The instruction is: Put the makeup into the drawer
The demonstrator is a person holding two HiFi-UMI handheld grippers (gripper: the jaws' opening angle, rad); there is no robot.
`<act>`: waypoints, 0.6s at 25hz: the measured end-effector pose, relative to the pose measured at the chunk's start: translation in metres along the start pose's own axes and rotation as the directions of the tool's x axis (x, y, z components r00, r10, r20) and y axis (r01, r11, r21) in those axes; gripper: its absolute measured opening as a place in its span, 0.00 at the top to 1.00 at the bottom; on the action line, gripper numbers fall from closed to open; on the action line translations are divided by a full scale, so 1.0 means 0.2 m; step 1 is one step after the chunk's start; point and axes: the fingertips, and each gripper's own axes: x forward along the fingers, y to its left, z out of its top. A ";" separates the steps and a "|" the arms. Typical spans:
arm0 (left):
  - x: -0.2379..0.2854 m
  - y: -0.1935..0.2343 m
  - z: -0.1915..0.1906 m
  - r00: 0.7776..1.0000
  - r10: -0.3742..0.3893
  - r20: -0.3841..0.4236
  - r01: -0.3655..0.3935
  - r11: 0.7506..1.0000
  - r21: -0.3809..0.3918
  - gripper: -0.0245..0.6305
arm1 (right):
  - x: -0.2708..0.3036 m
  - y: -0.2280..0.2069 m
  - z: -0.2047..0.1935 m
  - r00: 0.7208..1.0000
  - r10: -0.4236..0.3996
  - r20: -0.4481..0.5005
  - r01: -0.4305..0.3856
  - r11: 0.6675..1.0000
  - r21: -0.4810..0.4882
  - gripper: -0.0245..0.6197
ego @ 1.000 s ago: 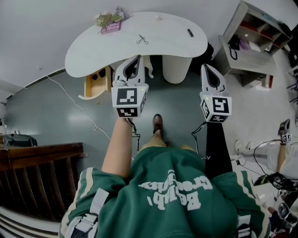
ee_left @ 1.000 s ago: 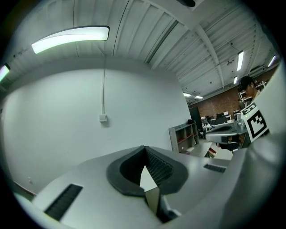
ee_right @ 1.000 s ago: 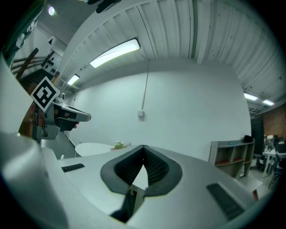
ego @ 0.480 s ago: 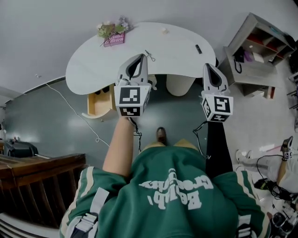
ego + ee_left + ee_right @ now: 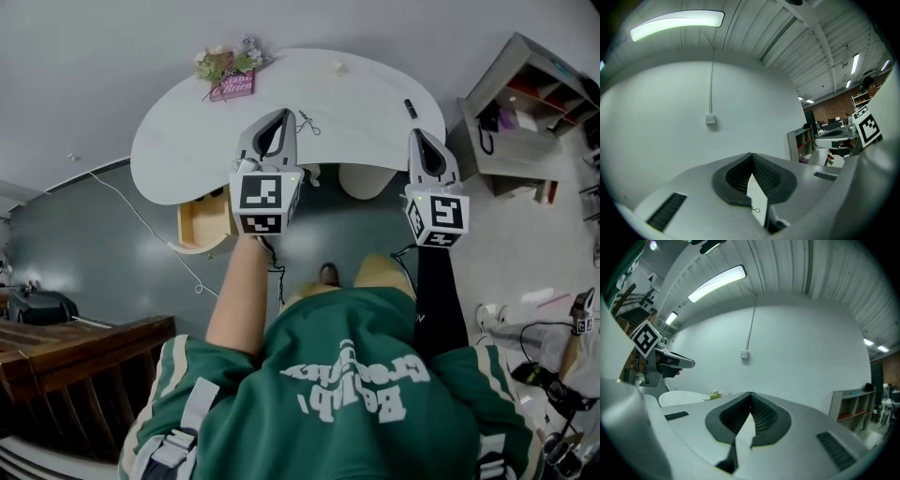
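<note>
A white kidney-shaped table (image 5: 187, 141) stands ahead in the head view. An open wooden drawer (image 5: 202, 223) hangs under its left part. On the tabletop lie a small dark stick-shaped item (image 5: 411, 109), a thin wire-like item (image 5: 307, 124) and a small pale item (image 5: 338, 67). My left gripper (image 5: 277, 118) is level, its tip over the table's near edge, jaws shut and empty. My right gripper (image 5: 418, 137) is level at the table's right edge, also shut and empty. Both gripper views show the closed pads (image 5: 761, 173) (image 5: 759, 414) against a white wall.
Flowers with a pink sign (image 5: 230, 70) sit at the table's back left. A grey shelf unit (image 5: 530, 98) stands to the right. A cable (image 5: 141, 202) runs over the grey floor. Dark wooden furniture (image 5: 75, 366) is at the lower left. Another person's hand (image 5: 586, 323) is at the right edge.
The person has stepped toward the table; both grippers have moved forward together from above the floor to over the table's near edge. Jaws unchanged.
</note>
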 end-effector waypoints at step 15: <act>0.41 0.17 -0.14 0.997 0.069 -0.037 -0.069 0.997 -0.019 0.94 | 0.49 -0.13 0.00 0.997 0.059 0.042 -0.057 0.997 -0.052 0.95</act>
